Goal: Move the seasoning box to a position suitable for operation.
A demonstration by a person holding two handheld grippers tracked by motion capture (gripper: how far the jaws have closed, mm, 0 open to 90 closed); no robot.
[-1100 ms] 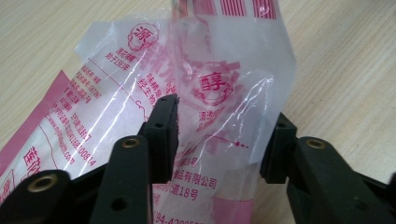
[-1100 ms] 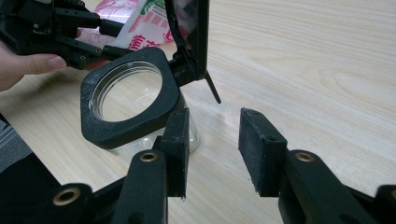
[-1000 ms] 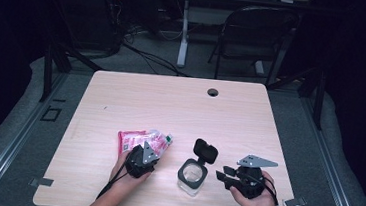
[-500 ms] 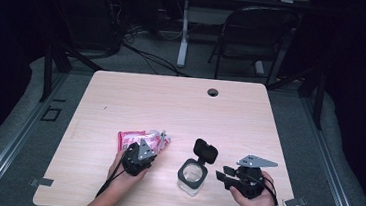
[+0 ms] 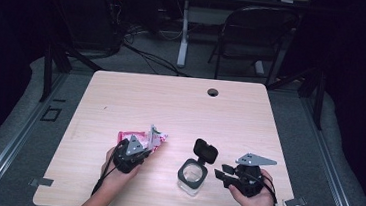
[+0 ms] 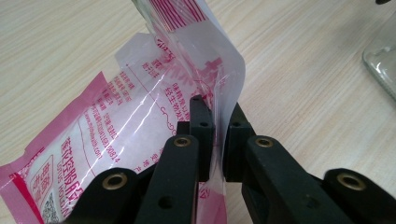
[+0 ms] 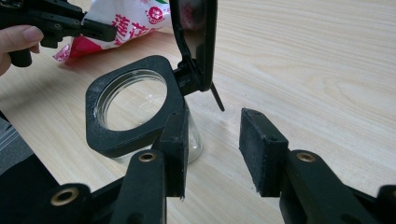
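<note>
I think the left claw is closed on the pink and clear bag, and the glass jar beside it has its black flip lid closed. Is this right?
Not quite. The left claw is closed on the pink and clear bag, but the flip lid of the glass jar stands open, hinged up from the black rim. The right gripper view shows the round mouth uncovered.

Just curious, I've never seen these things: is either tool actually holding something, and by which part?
The left tool pinches the pink-and-white plastic bag by its clear upper edge. The right tool holds nothing; it stands open beside the glass jar.
</note>
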